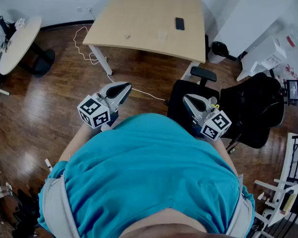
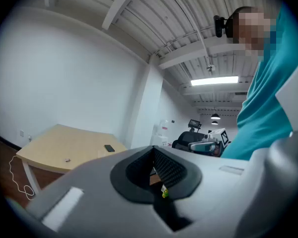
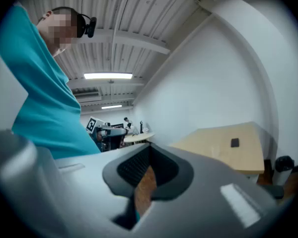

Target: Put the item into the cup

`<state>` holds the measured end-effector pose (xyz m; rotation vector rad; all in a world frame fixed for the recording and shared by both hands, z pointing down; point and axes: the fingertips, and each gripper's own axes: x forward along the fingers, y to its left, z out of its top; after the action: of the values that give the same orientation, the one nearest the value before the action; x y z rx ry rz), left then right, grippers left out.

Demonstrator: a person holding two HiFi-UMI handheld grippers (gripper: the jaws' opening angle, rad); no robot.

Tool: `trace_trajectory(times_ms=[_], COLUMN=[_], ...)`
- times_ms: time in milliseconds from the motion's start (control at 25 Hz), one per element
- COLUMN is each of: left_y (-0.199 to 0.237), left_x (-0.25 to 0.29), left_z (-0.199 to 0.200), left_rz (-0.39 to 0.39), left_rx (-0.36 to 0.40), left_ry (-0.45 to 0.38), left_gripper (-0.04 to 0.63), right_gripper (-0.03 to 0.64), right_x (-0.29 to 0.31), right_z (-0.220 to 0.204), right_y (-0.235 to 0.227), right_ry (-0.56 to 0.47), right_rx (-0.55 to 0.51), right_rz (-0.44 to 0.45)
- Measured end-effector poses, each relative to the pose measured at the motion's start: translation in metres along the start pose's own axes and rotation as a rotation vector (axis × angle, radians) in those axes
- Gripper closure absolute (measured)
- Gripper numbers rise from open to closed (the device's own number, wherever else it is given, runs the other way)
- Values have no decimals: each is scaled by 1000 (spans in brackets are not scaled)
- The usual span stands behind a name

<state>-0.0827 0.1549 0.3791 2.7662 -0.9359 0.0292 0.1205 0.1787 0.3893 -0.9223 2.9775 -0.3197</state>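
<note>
Head view shows a person in a teal shirt [image 1: 149, 172] standing over a wooden floor [image 1: 44, 98], with both tools held close to the body and pointing forward. The left gripper [image 1: 125, 87] has its jaws drawn together to a point. Its own view shows the same: the left gripper's [image 2: 154, 158] dark ribbed pads meet with only a sliver between them and nothing held. A tiny yellow-green speck sits low at that seam, too small to identify. The right gripper [image 1: 186, 99] is likewise narrowed to a tip. In the right gripper view [image 3: 146, 175] the pads leave only a thin slit through which brown floor shows, and they grip nothing. Well ahead of both stands a light wooden desk [image 1: 139, 14]. On it lies a black phone [image 1: 180, 23] toward the right, and nearer the front edge sit a small pale object [image 1: 127, 35] and, apart from it, a faint pale square shape [image 1: 162, 34]. Both are too small to tell whether either is the item or the cup. A black office chair [image 1: 251, 108] stands just right of the right gripper, a round table [image 1: 20, 41] is far off to the left, and a white cable [image 1: 84, 48] trails across the floor near the desk's left leg.
</note>
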Motion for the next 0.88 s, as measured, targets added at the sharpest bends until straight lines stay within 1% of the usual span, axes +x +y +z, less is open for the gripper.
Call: trace_trajectory(times_ms=[80, 160, 280, 360, 600, 760, 880], left_y=[-4, -6, 1, 11, 51, 98, 137], left_x=[6, 11, 14, 13, 17, 22, 24], left_z=[0, -1, -1, 0, 4, 10, 14], left_rz=[6, 18, 63, 91, 88, 69, 40], left_rx=[7, 32, 115, 150, 161, 156, 150], left_ry=[5, 17, 61, 84, 94, 77, 85], left_gripper=[591, 591, 591, 591, 591, 591, 591], right_gripper=[615, 615, 615, 615, 615, 615, 615], right_x=[-7, -12, -13, -8, 31, 82, 123], right_z=[0, -1, -2, -4, -1, 13, 21], right_y=[-4, -8, -12, -14, -24, -35, -39], right_ry=[-3, -4, 4, 11, 28, 33, 42], right_rx=[6, 5, 0, 2, -1, -21, -29], right_rz=[5, 9, 15, 17, -4, -31, -40])
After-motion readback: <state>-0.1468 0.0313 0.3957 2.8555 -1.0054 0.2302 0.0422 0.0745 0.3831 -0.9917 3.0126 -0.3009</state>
